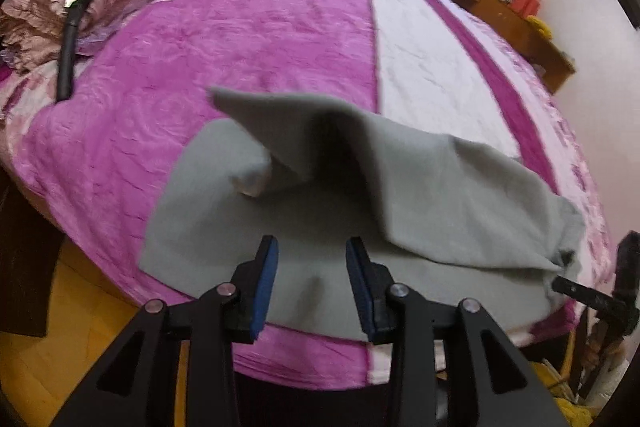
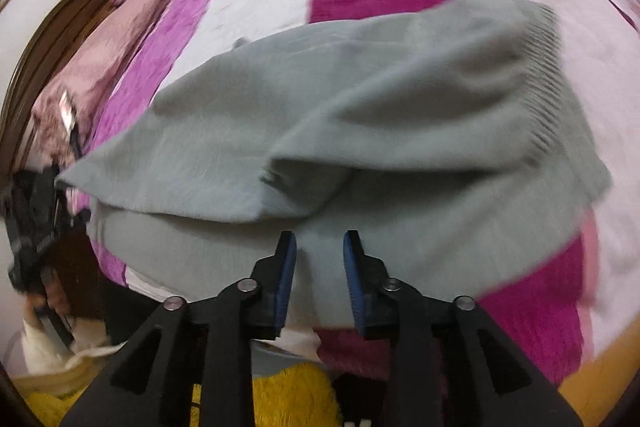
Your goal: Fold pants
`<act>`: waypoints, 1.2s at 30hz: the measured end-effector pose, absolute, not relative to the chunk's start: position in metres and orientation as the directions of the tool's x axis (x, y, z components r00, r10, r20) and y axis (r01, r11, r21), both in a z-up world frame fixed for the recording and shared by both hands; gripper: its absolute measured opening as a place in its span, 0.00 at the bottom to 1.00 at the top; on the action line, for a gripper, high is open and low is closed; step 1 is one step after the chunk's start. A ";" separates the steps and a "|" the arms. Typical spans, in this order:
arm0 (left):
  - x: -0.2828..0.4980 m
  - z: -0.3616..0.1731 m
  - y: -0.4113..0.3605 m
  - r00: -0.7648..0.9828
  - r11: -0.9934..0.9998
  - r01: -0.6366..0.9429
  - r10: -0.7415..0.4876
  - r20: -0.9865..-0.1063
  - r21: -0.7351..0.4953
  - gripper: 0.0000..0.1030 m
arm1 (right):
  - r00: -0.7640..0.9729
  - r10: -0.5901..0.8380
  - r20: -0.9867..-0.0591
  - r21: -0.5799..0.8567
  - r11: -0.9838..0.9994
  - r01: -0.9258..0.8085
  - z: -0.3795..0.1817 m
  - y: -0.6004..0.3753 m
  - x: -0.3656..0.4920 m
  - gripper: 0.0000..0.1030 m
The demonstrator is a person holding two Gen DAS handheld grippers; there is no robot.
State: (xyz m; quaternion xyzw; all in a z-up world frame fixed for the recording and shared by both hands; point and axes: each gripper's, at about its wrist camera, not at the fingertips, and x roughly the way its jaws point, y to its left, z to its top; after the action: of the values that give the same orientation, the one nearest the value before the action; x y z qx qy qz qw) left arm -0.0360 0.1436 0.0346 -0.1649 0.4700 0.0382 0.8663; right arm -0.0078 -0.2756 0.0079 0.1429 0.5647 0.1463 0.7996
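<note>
Both grippers, left and right, jaws apart over blurred, half-folded grey pants.

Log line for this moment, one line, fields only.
stage: mid-fold | pants: grey, on bed, top layer draped over | left gripper: open, empty | right gripper: open, empty

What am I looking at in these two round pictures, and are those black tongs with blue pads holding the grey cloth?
Each picture comes from a camera on a hand-held tool, looking out along its two fingers. One shows the left tongs, the other the right tongs. Both are open and hold nothing. Ahead lie the grey pants on a purple and white bed, part folded, with one flap raised over the flat layer. The ribbed hem shows in the right view. A black-handled tool lies by the pillow.
</note>
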 end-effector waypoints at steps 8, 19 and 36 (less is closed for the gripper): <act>-0.020 0.031 0.103 0.570 0.944 -0.133 -0.176 -0.803 -0.301 0.36 | 0.451 0.379 -0.808 0.461 0.884 0.082 0.032 -0.328 -0.027 0.36; 0.012 0.006 0.120 0.563 0.905 -0.252 -0.151 -0.812 -0.342 0.36 | 0.538 0.477 -0.696 0.696 0.632 0.340 0.006 -0.370 -0.002 0.44; 0.011 0.006 0.130 0.580 0.860 -0.217 -0.266 -0.770 -0.461 0.03 | 0.632 0.458 -0.625 0.765 0.521 0.378 -0.008 -0.399 0.000 0.04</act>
State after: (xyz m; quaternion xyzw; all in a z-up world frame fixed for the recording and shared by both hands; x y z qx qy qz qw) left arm 0.0115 0.1300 0.0055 -0.2638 0.4581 -0.0145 0.8487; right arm 0.0003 -0.3987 -0.0080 0.4884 0.4279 0.0263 0.7600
